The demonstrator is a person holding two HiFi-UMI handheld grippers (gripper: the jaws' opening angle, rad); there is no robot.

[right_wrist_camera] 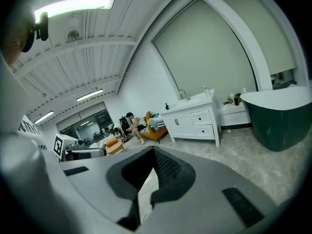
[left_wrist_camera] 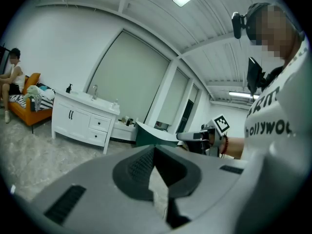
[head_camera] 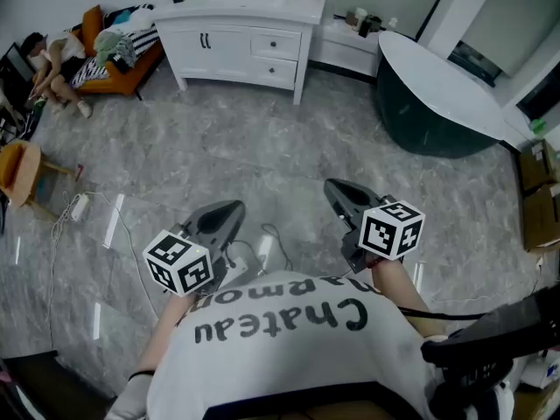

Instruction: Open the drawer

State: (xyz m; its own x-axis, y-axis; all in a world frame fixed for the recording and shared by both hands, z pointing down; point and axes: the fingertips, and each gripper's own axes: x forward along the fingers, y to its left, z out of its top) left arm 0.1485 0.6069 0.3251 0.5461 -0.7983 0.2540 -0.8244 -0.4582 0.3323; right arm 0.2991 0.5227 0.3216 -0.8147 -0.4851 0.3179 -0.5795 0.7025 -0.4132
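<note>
Standing well apart from the white vanity (head_camera: 236,38), which sits upper middle in the head view; task not started. Left gripper (head_camera: 229,210) and right gripper (head_camera: 337,189) are low in the frame. Both have jaws pressed together with nothing between them, and both aim roughly at the vanity. Two drawers are stacked on the vanity's right half: upper drawer (head_camera: 276,45) and lower drawer (head_camera: 272,71). Double doors (head_camera: 205,40) are just to their left.

Risks, as I judge them:
- The task names no drawer, so the wrong one could get pulled.
- Each knob is tiny and dark. Jaws arriving closed would bump the front instead of gripping, so they must spread first.
- The door handles close beside could be caught by mistake.
- A white plug strip with cable (head_camera: 77,206) on the floor at left and a dark green tub (head_camera: 437,103) at right flank the walk-up, so a snag or knock is possible.

Drawer fronts face down-frame toward the person. Their long axis runs left-right across the frame, near level. The pull would go toward the lower edge.
</note>
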